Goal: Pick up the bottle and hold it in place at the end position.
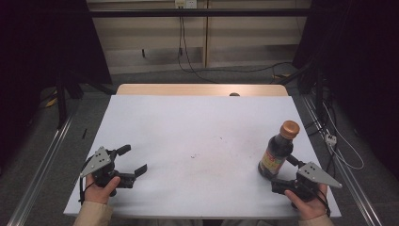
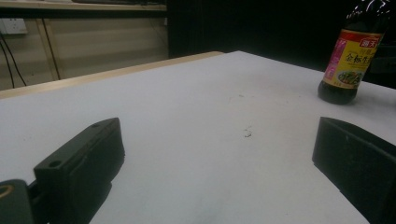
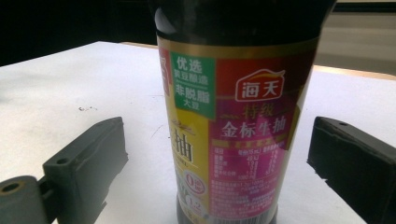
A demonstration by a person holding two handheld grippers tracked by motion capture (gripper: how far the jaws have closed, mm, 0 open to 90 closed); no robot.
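Looking along my right gripper point(image 1: 283, 173), I have the soy sauce bottle point(image 3: 236, 126) upright between its wide-open jaws, neither pad touching it. I judge it heavy with dark liquid, rigid, top-heavy, its glossy label slippery, so I would clamp low on the labelled body. My left gripper point(image 1: 133, 160) stands open and empty, well apart on the white table point(image 1: 197, 136).

A wide white table top point(image 1: 197, 141) is seen, with a light wooden edge point(image 1: 202, 89) at its far side. Small dark specks point(image 1: 194, 155) are found near the middle of the white top. Black cables point(image 1: 186, 52) are hung down a pale wall behind the table. Grey metal rails point(image 1: 42, 165) are laid on the floor beside it.
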